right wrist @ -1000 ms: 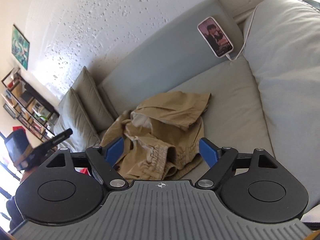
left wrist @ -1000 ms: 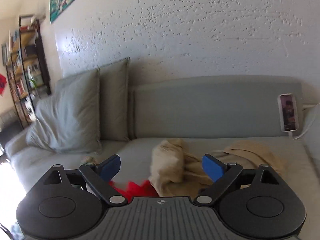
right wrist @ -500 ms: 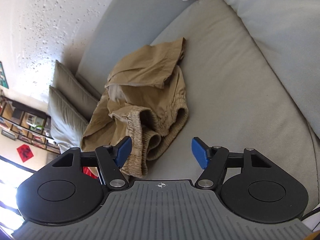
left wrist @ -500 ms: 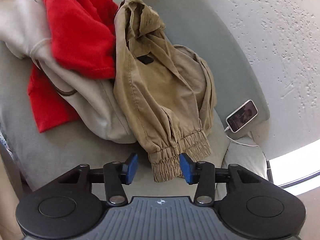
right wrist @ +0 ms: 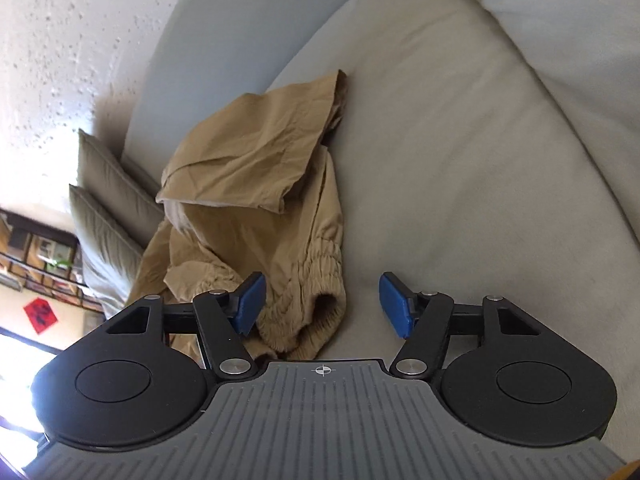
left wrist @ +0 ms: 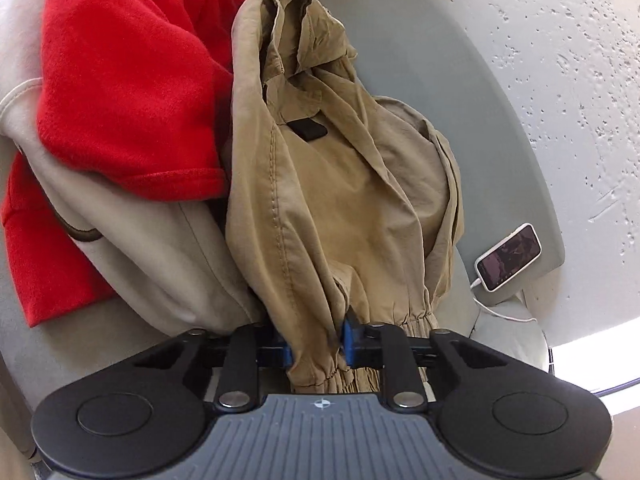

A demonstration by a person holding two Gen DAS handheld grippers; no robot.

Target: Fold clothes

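Khaki trousers [left wrist: 332, 184] lie crumpled on a grey sofa [left wrist: 432, 80]. My left gripper [left wrist: 318, 344] is closing, its blue pads pinching the elastic cuff [left wrist: 320, 360] of one leg. In the right wrist view the same khaki trousers [right wrist: 248, 184] lie ahead, and my right gripper [right wrist: 322, 306] hovers over their other elastic cuff [right wrist: 312, 308]. Its jaws are closing but still stand wide, the left pad just over the cloth, the right pad over bare cushion, neither pressing.
A red garment [left wrist: 128, 80] and a beige garment [left wrist: 148, 248] lie against the trousers' left side. A phone [left wrist: 508, 258] on a white cable leans at the sofa back. Two grey pillows [right wrist: 108, 208] stand at the far end, with a bookshelf [right wrist: 36, 264] beyond.
Both grippers came down from facing the sofa back to the trousers. The left rolled and its jaws closed onto a leg cuff. The right narrowed somewhat over the other cuff.
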